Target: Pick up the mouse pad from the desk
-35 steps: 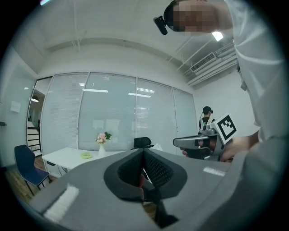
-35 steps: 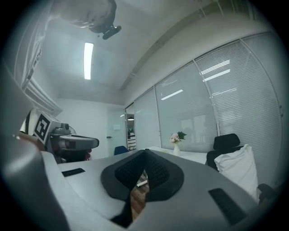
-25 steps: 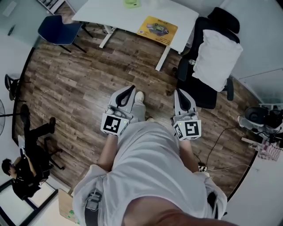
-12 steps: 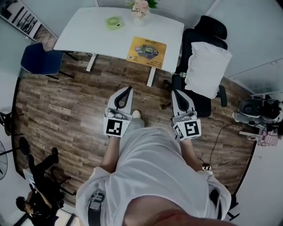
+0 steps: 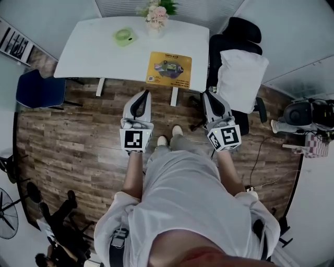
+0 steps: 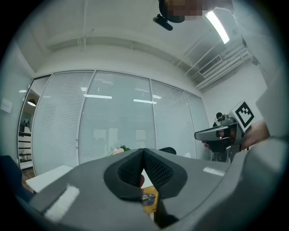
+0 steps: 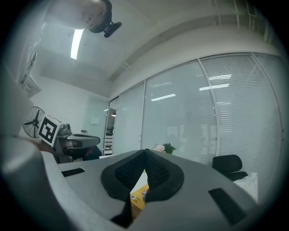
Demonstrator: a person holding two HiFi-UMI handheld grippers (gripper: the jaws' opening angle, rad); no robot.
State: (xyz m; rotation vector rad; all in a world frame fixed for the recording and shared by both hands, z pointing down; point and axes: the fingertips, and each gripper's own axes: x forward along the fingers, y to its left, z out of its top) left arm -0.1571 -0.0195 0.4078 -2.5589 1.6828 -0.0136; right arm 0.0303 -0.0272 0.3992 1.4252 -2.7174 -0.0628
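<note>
The yellow mouse pad (image 5: 168,69) lies flat near the front edge of the white desk (image 5: 94,49). My left gripper (image 5: 142,95) and right gripper (image 5: 207,95) are held level above the wood floor, short of the desk, either side of the pad. Both are shut with nothing between the jaws. In the left gripper view the pads of the left gripper (image 6: 143,151) meet, and a strip of the mouse pad (image 6: 149,199) shows below them. The right gripper view shows the right gripper (image 7: 145,153) the same way, with the mouse pad (image 7: 137,199) beneath.
A green object (image 5: 124,36) and a flower pot (image 5: 156,14) stand at the desk's back. A black office chair with a white cushion (image 5: 237,78) stands right of the desk, a blue chair (image 5: 39,89) left. Equipment (image 5: 308,117) sits far right. A person (image 5: 57,229) stands behind left.
The desk and mouse pad have come nearer and more centred in the head view. Both grippers have travelled forward toward the desk, still shut and empty.
</note>
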